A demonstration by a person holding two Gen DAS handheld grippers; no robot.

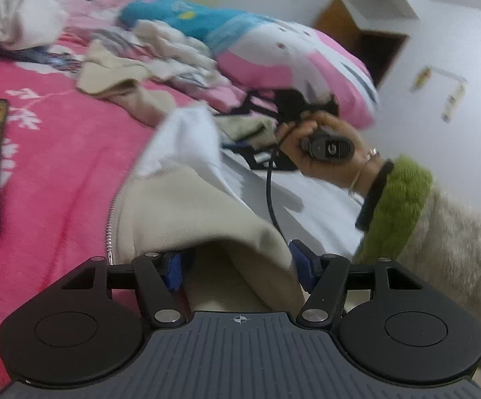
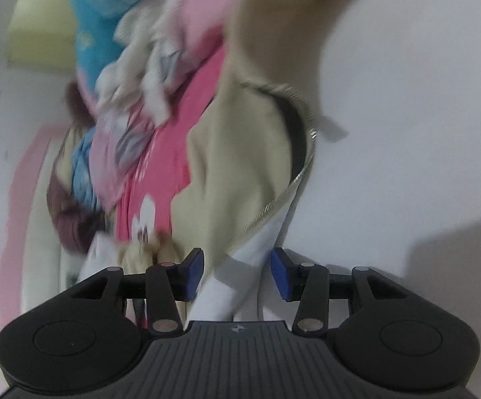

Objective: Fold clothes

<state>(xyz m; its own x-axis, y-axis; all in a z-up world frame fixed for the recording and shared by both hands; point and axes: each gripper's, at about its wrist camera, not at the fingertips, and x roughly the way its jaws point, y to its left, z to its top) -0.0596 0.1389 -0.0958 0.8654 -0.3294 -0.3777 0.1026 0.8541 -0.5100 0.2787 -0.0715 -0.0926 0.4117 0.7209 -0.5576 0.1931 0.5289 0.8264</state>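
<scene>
Left gripper fingers sit wide around the beige zip jacket; only that view shows the person's hand. Right gripper fingers wide around its white lining.

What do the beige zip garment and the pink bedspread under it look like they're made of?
The beige garment looks like a soft, matte knit or fleece-type fabric with a white lining; it drapes in thick rounded folds, and its zipper glints like metal. The pink bedspread looks like plush, fuzzy fleece with a white floral print. Motion blur leaves both uncertain.
</scene>
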